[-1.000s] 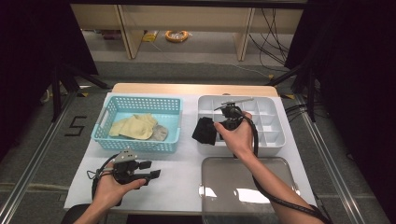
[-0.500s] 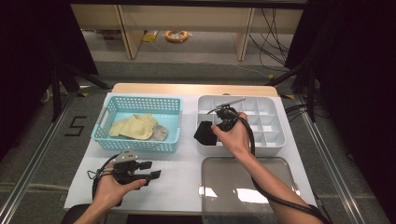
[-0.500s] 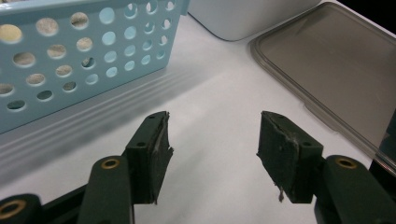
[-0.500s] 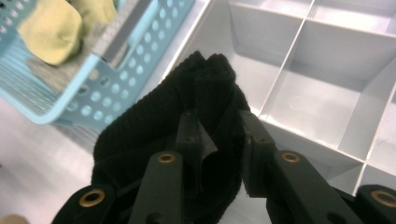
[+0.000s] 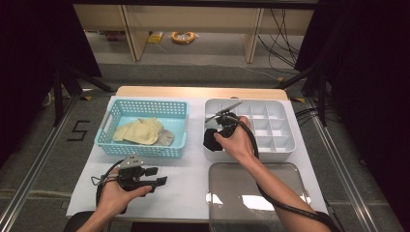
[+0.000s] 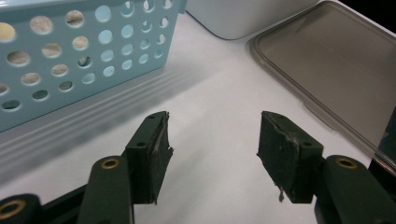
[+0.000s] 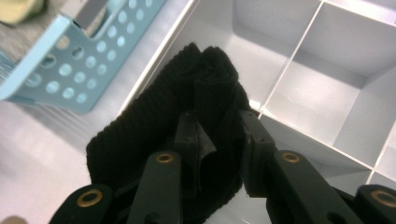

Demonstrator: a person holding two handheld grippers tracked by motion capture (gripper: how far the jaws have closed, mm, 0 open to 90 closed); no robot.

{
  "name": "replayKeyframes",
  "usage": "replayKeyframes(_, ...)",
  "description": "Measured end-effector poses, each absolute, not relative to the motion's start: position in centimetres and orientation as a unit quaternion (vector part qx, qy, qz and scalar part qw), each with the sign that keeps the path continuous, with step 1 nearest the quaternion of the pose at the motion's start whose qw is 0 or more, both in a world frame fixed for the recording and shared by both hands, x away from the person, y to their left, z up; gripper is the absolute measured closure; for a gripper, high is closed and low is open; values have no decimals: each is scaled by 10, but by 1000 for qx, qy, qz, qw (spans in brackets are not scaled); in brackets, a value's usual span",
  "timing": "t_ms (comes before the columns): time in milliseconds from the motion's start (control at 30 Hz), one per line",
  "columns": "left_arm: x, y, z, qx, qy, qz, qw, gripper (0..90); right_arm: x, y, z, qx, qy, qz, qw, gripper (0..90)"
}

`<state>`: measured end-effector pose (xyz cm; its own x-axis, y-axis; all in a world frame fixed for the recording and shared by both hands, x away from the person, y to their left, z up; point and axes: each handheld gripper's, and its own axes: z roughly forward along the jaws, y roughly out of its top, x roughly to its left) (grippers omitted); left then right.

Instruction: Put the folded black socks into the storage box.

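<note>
Tongs of the right gripper (image 5: 216, 134), clamped on a black knitted cloth (image 7: 187, 121), have carried it leftward and lower to the white divided tray's (image 5: 278, 126) near-left compartment, probably for placing, while the left gripper's (image 6: 212, 156) tongs gape empty.

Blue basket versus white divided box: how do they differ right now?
The blue basket has perforated walls and one open space holding yellowish cloths. The white divided box has solid walls and many small compartments; the right gripper holds a black knit cloth over its near-left corner. Both sit on the white table.
</note>
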<state>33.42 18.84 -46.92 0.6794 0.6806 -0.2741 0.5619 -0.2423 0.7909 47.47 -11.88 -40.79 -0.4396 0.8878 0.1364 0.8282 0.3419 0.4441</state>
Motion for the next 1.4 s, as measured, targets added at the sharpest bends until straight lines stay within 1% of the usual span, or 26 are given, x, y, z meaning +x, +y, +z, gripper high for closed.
replayKeyframes(233, 335, 188, -470, 785, 395, 63, 473, 422, 476, -112, -409, 531, 822, 197, 59, 731)
replayKeyframes(367, 334, 188, -470, 786, 395, 64, 472, 421, 477, -112, -409, 526, 823, 206, 51, 732)
replayKeyframes(800, 334, 187, -470, 788, 394, 60, 470, 422, 476, -106, -413, 524, 829, 185, 64, 735)
replayKeyframes(900, 334, 187, -470, 788, 393, 61, 470, 421, 477, -106, -415, 521, 832, 183, 47, 739)
replayKeyframes(1067, 334, 189, -470, 788, 395, 61, 469, 421, 480, -107, -419, 519, 834, 181, 44, 740)
replayKeyframes(1333, 333, 187, -470, 788, 394, 61, 469, 421, 478, -105, -418, 514, 839, 172, 52, 728)
replayKeyframes(1400, 334, 187, -471, 788, 394, 60, 470, 421, 477, -104, -414, 523, 832, 178, 48, 708)
